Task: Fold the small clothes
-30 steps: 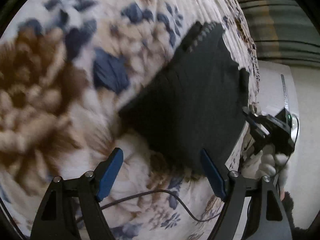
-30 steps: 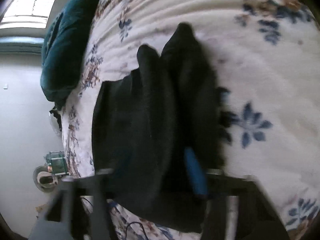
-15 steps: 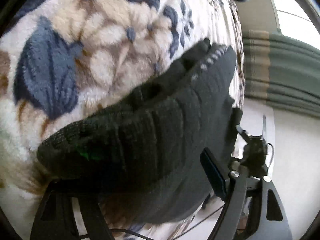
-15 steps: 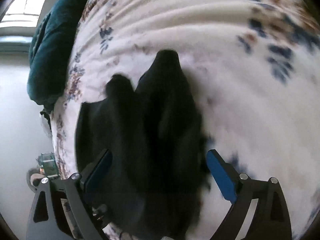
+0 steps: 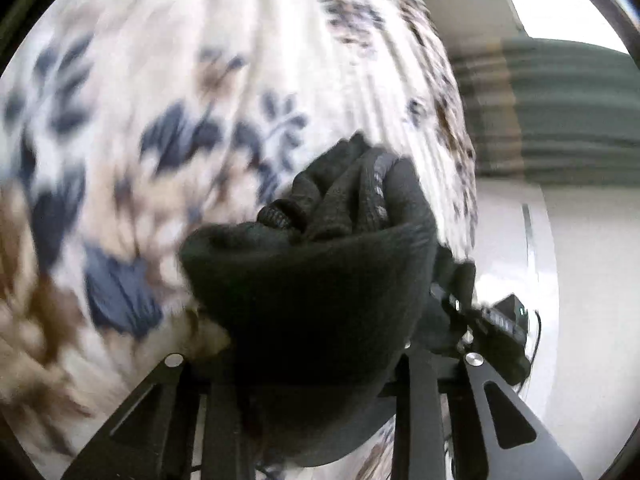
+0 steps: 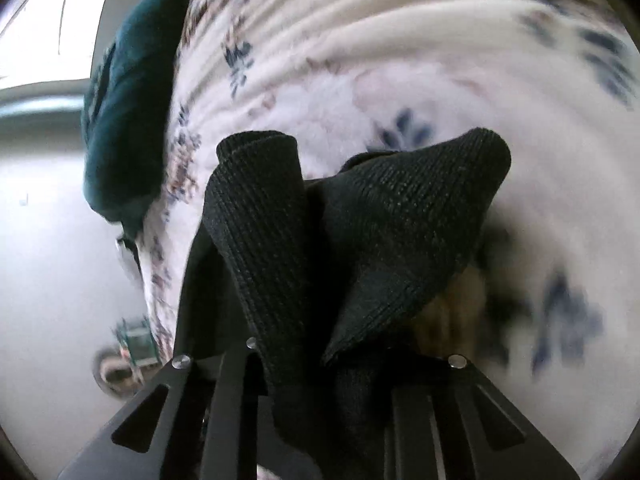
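Note:
A black knit garment (image 5: 320, 280) lies bunched on the floral blanket (image 5: 180, 80). In the left wrist view its near edge is gathered up between the jaws of my left gripper (image 5: 316, 364), which are closing on it; the cloth hides the pads. In the right wrist view the same garment (image 6: 400, 220) rises in two ribbed folds out of my right gripper (image 6: 320, 368). Its jaws are closing too, with the knit pinched between them and the fingertips covered.
The white floral blanket (image 6: 400, 60) covers a bed. A dark teal cushion (image 6: 128, 120) lies at its far end. Green curtains (image 5: 560, 108) hang beyond the bed's right edge, above pale floor. A small object (image 6: 136, 344) sits on the floor.
Both grippers stood wide open around the flat garment half a second ago. Now both have closed in on it and the cloth is gathered and lifted into folds.

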The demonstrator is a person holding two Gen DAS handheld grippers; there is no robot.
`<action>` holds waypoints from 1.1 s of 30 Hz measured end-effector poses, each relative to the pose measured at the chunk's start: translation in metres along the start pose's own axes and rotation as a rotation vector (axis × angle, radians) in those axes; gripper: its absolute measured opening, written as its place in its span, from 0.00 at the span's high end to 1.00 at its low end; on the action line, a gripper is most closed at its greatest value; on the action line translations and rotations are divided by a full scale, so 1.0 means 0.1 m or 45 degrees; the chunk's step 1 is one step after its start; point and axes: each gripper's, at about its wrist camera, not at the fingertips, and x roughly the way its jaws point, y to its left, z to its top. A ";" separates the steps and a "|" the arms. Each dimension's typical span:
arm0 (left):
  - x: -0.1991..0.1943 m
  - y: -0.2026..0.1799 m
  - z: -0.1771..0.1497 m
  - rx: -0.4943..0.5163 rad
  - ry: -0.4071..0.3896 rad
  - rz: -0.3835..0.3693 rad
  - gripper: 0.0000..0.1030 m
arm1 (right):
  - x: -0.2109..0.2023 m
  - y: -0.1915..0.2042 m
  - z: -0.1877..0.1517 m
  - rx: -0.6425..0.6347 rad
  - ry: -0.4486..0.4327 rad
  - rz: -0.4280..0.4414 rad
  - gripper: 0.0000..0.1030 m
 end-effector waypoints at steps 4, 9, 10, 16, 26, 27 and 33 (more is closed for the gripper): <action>-0.17 -0.22 0.29 0.188 0.168 0.018 0.77 | -0.42 0.04 -0.82 0.093 -0.080 0.031 0.82; 0.16 -0.08 0.13 0.363 0.465 0.142 0.75 | -0.66 -0.11 -2.26 0.343 -0.096 0.047 0.83; 0.26 0.02 0.06 0.376 0.512 0.185 0.69 | -0.62 -0.18 -2.55 0.389 -0.095 0.013 0.82; 0.15 0.22 -0.08 0.278 0.405 0.202 0.46 | -0.33 -0.75 -3.09 0.567 0.020 -0.061 0.50; -1.19 0.22 -0.86 0.306 0.042 0.496 0.32 | -1.45 -0.72 -3.12 0.312 0.017 -0.279 0.39; -1.24 0.38 -1.06 0.295 0.061 0.567 0.32 | -1.55 -0.71 -3.09 0.274 0.020 -0.310 0.39; -1.02 1.18 -1.71 0.248 0.199 0.792 0.32 | -1.47 -0.61 -2.26 0.040 -0.057 -0.357 0.39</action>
